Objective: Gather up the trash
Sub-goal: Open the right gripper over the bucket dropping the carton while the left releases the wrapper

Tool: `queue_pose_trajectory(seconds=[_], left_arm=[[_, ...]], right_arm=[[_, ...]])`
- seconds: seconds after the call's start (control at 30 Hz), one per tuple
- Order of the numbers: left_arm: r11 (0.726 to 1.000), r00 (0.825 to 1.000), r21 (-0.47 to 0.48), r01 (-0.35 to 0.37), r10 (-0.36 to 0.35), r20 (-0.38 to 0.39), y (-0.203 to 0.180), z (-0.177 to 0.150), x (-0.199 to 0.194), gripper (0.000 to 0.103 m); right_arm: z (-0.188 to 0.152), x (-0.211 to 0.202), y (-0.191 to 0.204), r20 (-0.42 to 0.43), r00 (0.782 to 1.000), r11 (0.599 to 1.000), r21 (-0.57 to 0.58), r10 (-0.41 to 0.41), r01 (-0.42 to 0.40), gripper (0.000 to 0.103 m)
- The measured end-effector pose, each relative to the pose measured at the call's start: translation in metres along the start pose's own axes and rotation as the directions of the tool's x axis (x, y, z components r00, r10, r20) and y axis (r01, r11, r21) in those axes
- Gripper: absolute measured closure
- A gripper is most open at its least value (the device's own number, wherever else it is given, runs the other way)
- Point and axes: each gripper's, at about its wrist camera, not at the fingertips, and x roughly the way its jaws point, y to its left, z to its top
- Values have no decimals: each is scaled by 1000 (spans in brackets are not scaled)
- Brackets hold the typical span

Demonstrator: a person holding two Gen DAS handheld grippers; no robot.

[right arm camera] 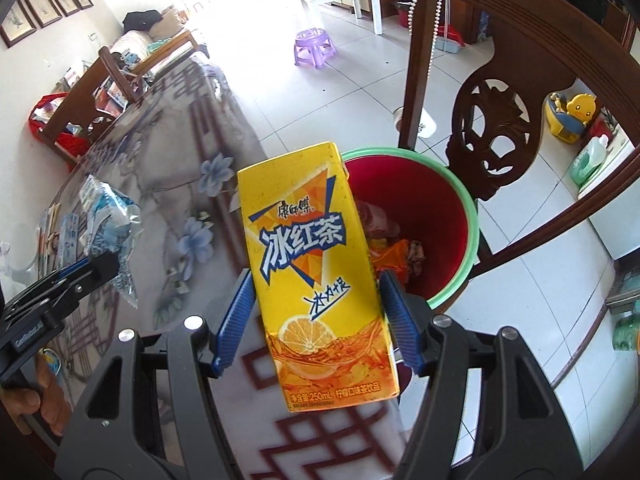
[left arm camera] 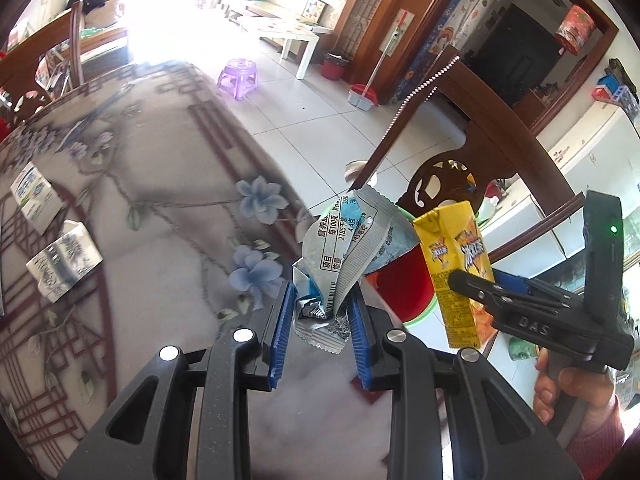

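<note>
Left gripper [left arm camera: 318, 316]: blue pads clamped on crumpled silver-and-blue foil snack wrapper [left arm camera: 340, 256], held above edge of table with flower-patterned cloth [left arm camera: 160, 200]. Right gripper [right arm camera: 316, 312]: blue pads clamped on both sides of yellow rectangular iced-tea carton [right arm camera: 312, 272], held tilted, beside the table edge and in front of round red bin with green rim [right arm camera: 456, 216]. Crumpled orange and pink trash visible inside bin. Carved dark wooden chair [right arm camera: 496, 128] just behind bin. Two small white cartons [left arm camera: 52, 240] lying on table.

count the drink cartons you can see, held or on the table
3: a yellow tea carton in the right gripper, and two white cartons lying on the table. Others may be hidden.
</note>
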Motion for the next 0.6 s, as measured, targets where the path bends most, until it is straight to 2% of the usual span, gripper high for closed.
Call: queue_pose_trajectory(seconds=[0.07, 0.1, 0.3, 0.4, 0.6], left_arm=[[1000, 1000, 12, 1, -1, -4, -7, 3, 5, 78], [1000, 1000, 17, 1, 0, -6, -10, 5, 8, 78], [999, 999, 37, 25, -24, -42, -30, 19, 38, 78], [996, 997, 75, 43, -38, -62, -46, 27, 56, 78], [986, 992, 142, 85, -71, -101, -77, 39, 85, 78]], right_arm=[[6, 1, -4, 26, 998, 999, -2, -49, 49, 38], [7, 0, -5, 38, 997, 998, -4, -63, 63, 31], [8, -5, -16, 69, 995, 997, 3, -72, 72, 31], [4, -9, -31, 67, 994, 995, 57, -84, 80, 27], [-5, -20, -58, 50, 991, 985, 125, -123, 116, 27]])
